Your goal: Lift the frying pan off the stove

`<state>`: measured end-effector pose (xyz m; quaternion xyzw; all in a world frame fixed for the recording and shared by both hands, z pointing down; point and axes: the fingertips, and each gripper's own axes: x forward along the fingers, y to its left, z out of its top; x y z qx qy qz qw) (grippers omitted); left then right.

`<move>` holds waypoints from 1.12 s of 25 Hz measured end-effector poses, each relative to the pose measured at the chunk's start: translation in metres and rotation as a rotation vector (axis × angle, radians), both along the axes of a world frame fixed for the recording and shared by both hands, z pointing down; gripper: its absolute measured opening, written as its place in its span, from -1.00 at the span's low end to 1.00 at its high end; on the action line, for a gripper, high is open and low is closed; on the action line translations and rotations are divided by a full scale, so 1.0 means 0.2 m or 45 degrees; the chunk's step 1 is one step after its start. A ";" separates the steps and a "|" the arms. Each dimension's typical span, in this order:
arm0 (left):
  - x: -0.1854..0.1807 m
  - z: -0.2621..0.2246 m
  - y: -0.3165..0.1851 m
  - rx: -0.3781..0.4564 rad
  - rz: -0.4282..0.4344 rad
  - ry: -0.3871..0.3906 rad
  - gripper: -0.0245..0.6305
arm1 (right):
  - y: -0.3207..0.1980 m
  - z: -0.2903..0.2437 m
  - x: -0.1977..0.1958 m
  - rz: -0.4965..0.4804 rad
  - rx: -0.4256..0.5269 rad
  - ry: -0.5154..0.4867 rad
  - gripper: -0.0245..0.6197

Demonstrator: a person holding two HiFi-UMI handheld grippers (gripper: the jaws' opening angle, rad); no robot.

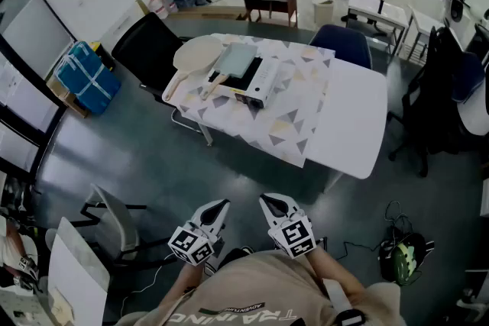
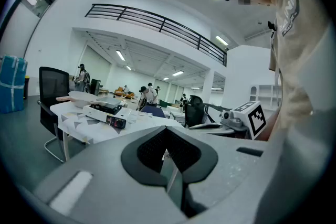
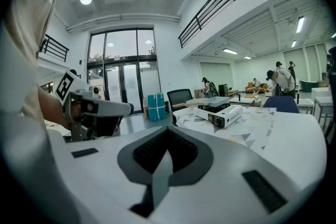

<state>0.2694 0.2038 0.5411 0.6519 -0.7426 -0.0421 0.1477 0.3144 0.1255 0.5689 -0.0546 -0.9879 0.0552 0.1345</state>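
Plainly nothing is done yet: left claw [image 1: 222, 205] and right claw [image 1: 266, 200], both pressed together and empty, hang close to the body, while the frying pan [image 1: 238, 61] rests on the stove [image 1: 261, 82] on the table [image 1: 359, 118], well ahead of both claws, so approach, grasp and lift all remain.

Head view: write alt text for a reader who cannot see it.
A square frying pan sits on a stove on a table. The left hand-held gripper and right hand-held gripper, both shut and empty, are far from it.
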 end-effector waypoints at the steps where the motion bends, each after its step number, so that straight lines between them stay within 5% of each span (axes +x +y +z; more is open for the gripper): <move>1: -0.01 0.00 0.00 -0.002 -0.007 -0.001 -0.93 | 0.00 0.00 0.00 -0.002 0.003 -0.003 -0.94; 17: -0.14 0.14 0.06 -0.051 -0.047 0.135 -0.93 | 0.02 0.10 -0.20 -0.096 -0.049 0.064 -0.94; 22: -0.34 0.22 0.05 -0.084 0.007 0.134 -0.93 | 0.05 0.17 -0.40 -0.094 -0.043 0.132 -0.94; 28: -0.72 0.17 0.03 -0.060 0.078 0.113 -0.93 | 0.04 -0.04 -0.83 -0.033 0.028 0.073 -0.94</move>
